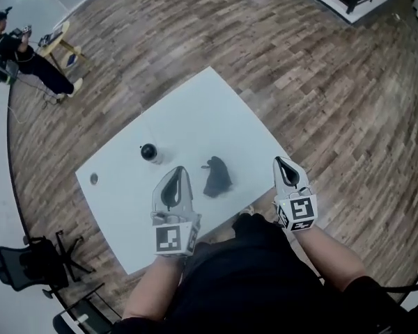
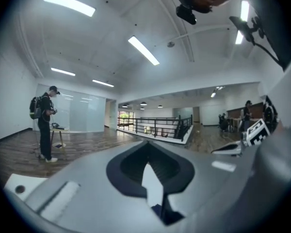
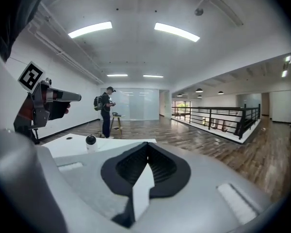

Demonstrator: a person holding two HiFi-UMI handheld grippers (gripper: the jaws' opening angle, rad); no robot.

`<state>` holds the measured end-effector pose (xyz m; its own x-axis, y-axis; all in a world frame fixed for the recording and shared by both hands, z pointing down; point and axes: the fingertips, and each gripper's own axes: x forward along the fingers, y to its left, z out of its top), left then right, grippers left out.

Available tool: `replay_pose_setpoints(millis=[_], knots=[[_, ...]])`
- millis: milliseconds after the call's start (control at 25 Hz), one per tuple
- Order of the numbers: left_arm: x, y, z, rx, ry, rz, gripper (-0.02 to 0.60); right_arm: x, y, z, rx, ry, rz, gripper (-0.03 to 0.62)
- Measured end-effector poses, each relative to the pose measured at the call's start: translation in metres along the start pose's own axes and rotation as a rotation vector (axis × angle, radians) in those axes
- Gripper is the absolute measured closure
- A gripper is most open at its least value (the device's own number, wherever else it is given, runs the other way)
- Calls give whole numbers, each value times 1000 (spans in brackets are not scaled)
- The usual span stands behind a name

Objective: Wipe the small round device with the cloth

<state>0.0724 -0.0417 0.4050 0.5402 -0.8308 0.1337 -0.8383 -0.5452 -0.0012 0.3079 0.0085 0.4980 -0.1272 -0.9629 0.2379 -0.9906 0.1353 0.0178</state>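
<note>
Head view: white bench (image 1: 195, 110). Small round device (image 1: 149, 152) stands left of centre. Dark cloth (image 1: 217, 177) lies crumpled to its right, apart from it. Left gripper (image 1: 182, 170) is just left of the cloth, right gripper (image 1: 279, 161) at the bench's right edge.

Left gripper view: jaws pressed together, nothing between.

Right gripper view: jaws pressed together, nothing between. The device is ahead, to the left.

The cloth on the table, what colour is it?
The cloth is dark, almost black, seen best in the head view.
</note>
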Motion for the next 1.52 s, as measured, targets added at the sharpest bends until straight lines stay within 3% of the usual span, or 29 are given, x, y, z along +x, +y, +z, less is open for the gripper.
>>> replay_pose_setpoints(millis=[200,320,520,680,880,1120,1280,1360,1520], knots=[[-23,45,11,-25,-17,184,577,47,35,7,-32,26,176,592],[-49,72,10,-34,-21,252,575,66,70,6,-61,42,259,592],[-93,118,-10,-57,-5,363,575,77,127,-11,-108,65,336,592],[-118,135,-15,-28,-15,347,575,76,149,-14,-137,75,319,592],[-134,149,-30,-45,-11,329,575,77,160,-9,-155,65,268,592],[-143,146,-38,-45,-19,332,575,82,163,-16,-185,103,290,592],[-139,151,-24,-88,-43,376,575,92,160,-57,-224,224,354,437],[-141,158,-23,-43,-32,399,575,96,158,-85,-253,302,388,355],[-143,167,-17,-18,-19,454,575,98,157,-122,-283,390,438,287]])
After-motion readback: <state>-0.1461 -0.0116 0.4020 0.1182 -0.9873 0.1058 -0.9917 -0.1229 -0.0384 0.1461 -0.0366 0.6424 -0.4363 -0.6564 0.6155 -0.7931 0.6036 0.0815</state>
